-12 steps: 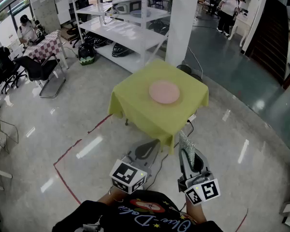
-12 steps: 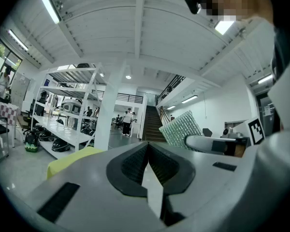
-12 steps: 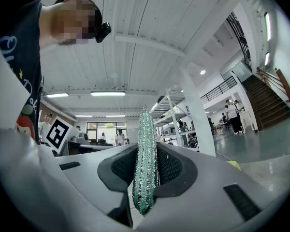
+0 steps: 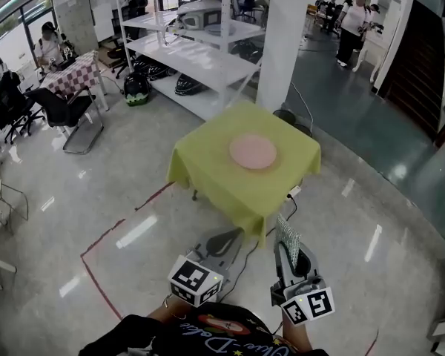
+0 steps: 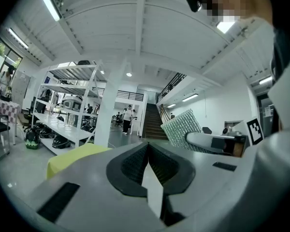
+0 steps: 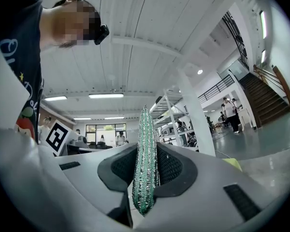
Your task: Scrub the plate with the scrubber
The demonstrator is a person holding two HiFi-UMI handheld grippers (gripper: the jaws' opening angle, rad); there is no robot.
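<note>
Plate (image 4: 253, 151) sits well ahead at twelve o'clock on the worktop (image 4: 200, 158). Right tongs (image 6: 146, 180) grip the scrubber (image 6: 146, 139) edge-up. Left tongs (image 5: 148, 151) are closed and empty.

A table under a yellow-green cloth (image 4: 208, 162) stands well ahead of the left gripper (image 4: 226, 237) and the right gripper (image 4: 288, 249). Beyond it rise a white pillar (image 4: 282, 43) and white shelves (image 4: 200, 58). Red floor tape (image 4: 107, 232) runs left of the left gripper.
</note>
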